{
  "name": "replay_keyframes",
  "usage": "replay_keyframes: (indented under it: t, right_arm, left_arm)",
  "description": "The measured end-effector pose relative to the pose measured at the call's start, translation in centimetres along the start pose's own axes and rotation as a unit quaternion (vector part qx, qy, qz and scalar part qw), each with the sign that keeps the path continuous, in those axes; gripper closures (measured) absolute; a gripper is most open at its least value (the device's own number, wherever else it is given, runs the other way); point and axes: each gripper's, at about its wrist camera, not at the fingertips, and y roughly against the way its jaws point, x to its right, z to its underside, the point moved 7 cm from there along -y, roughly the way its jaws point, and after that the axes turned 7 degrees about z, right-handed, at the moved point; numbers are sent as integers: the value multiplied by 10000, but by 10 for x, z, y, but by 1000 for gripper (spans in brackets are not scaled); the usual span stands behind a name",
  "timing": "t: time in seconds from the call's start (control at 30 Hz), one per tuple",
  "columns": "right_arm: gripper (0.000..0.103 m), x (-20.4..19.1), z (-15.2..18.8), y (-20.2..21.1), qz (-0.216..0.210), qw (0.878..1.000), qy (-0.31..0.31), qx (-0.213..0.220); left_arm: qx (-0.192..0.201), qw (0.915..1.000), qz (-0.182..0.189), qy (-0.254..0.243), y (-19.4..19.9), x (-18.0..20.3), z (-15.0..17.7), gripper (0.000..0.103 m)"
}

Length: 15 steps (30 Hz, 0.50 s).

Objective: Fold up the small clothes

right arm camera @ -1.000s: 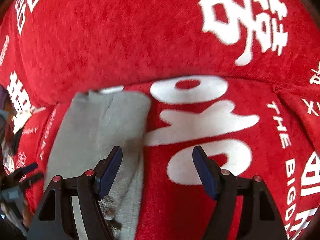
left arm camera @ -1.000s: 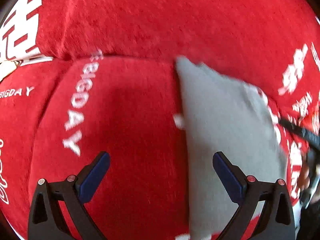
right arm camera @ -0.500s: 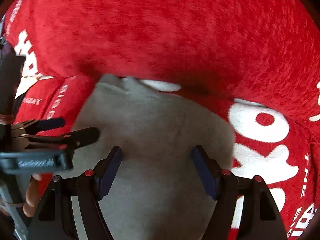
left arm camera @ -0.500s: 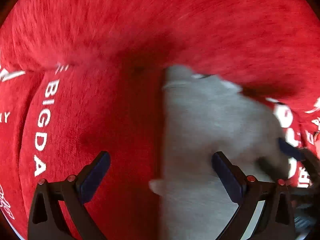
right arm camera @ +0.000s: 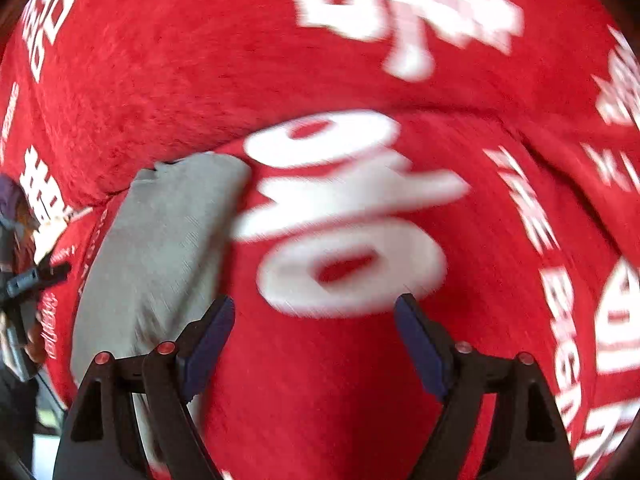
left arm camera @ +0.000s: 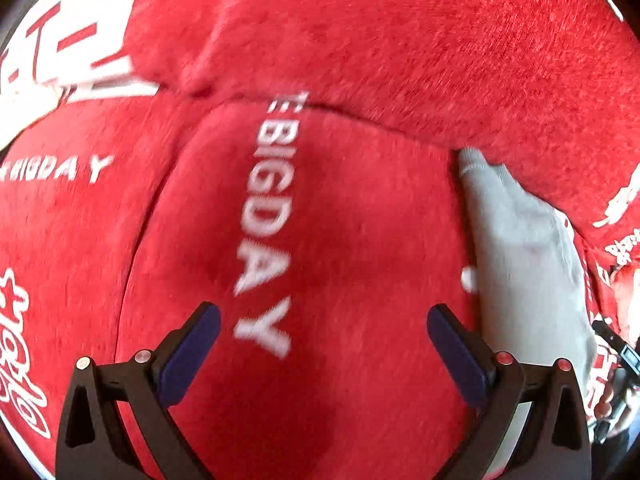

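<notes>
Lying flat on the red plush cover (left arm camera: 352,248), the grey garment (left arm camera: 524,272) stretches lengthwise with its far end tucked at the seam under the back cushion (left arm camera: 400,40). My left gripper (left arm camera: 324,344) hangs with fingers spread and empty, the garment just off its right finger. My right gripper (right arm camera: 314,340) is likewise released, the garment (right arm camera: 160,248) beside its left finger. The left view reads "BIGDAY" in white; the right view shows large white characters and blurred "THE BIG" lettering instead.
</notes>
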Motion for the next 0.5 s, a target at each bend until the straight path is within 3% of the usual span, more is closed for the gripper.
replay_keyframes:
  t: [0.1,0.33,0.5]
  right_arm:
    - [18,8,12,6,-356,9988,-329,29]
    - [18,-39,14,3,-1419,9891,-359,-158]
    - [18,-70,10,-19,-1594,9858,-269,-452]
  left_arm:
    - [-150,9994,323,-17,-4,12,16,0]
    - [-539,9909,1221,-149,-41,99,25,0]
    - [-720,9854,1533,-187,-55,136,29,0]
